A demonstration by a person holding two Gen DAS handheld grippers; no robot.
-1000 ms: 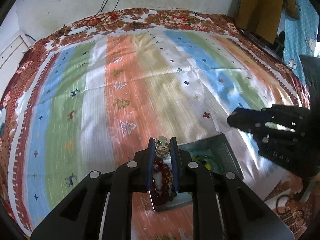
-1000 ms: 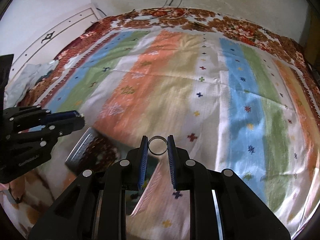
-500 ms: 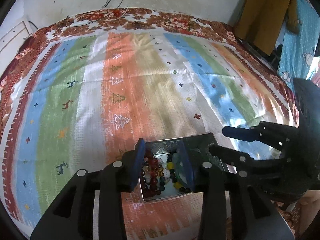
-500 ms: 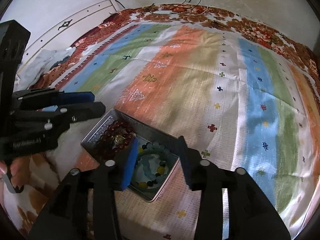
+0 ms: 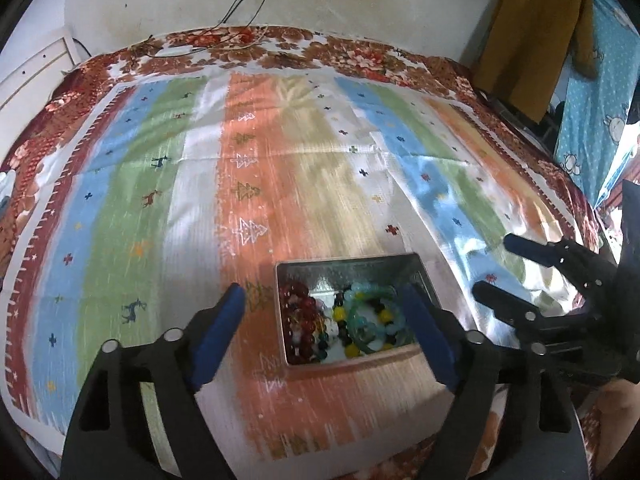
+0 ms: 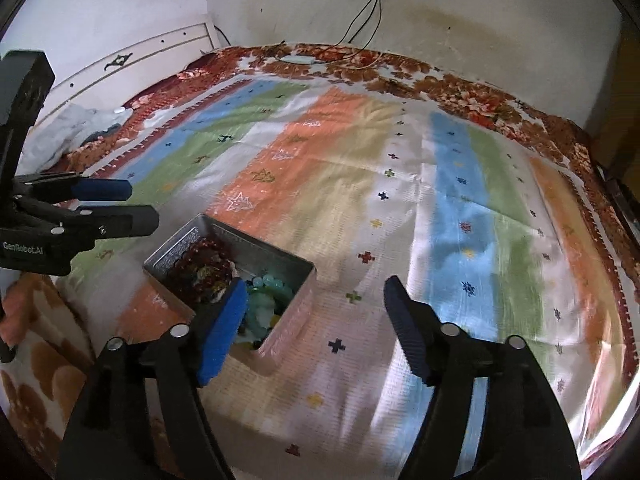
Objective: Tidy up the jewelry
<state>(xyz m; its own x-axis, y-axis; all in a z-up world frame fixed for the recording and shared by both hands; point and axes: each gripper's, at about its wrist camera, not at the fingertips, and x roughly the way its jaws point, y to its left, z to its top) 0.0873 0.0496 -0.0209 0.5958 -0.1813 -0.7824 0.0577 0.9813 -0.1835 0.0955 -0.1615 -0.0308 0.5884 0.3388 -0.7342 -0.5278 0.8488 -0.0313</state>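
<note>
I see the metal tin (image 5: 352,264) on the striped bedspread (image 5: 280,160), near edge of the bed, holding red beads (image 5: 298,320) at its left and green bracelets (image 5: 372,316) at its right; my left gripper (image 5: 320,312) and right gripper (image 6: 316,304) both hang with fingers spread, gripping nothing; a careless dip could nudge the light tin on soft fabric and spill or tangle the strands.
</note>
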